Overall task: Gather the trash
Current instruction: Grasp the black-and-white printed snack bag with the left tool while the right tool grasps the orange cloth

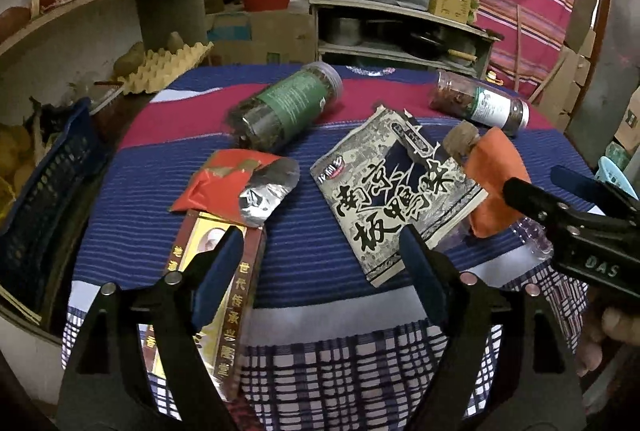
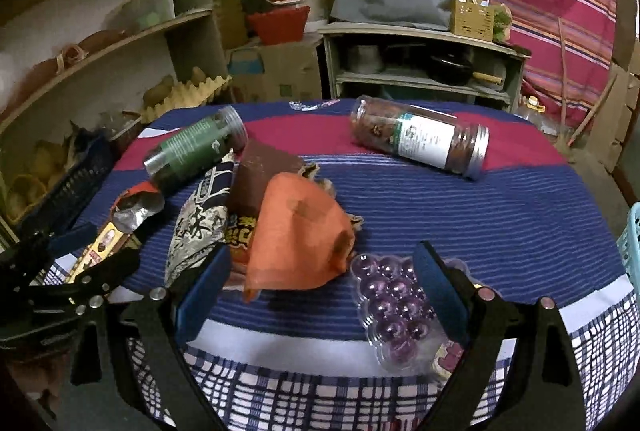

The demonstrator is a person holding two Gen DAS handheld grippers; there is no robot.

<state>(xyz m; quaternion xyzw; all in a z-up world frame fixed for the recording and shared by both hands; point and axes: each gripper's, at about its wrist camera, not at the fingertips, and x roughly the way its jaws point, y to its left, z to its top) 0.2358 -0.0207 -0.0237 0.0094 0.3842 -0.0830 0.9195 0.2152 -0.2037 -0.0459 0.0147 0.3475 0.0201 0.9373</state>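
Tabletop (image 1: 320, 167): striped cloth, wrappers strewn.
Left claw (image 1: 320, 255): wide, empty.
Right claw (image 2: 320, 287): wide, empty.
Advice: straddle the orange wrapper (image 2: 298, 231), pinch low.

Dim indoor light, sharp centre, strong fisheye bending, dark corners.

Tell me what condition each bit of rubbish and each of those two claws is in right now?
Left gripper: open, empty.
Right gripper: open, empty.
Green-label jar: lying on its side.
White-label jar: lying on its side, capped.
Red foil packet: torn open.
Black-and-white pouch: flat, top torn.
Orange wrapper: crumpled.
Purple blister tray: lying flat.
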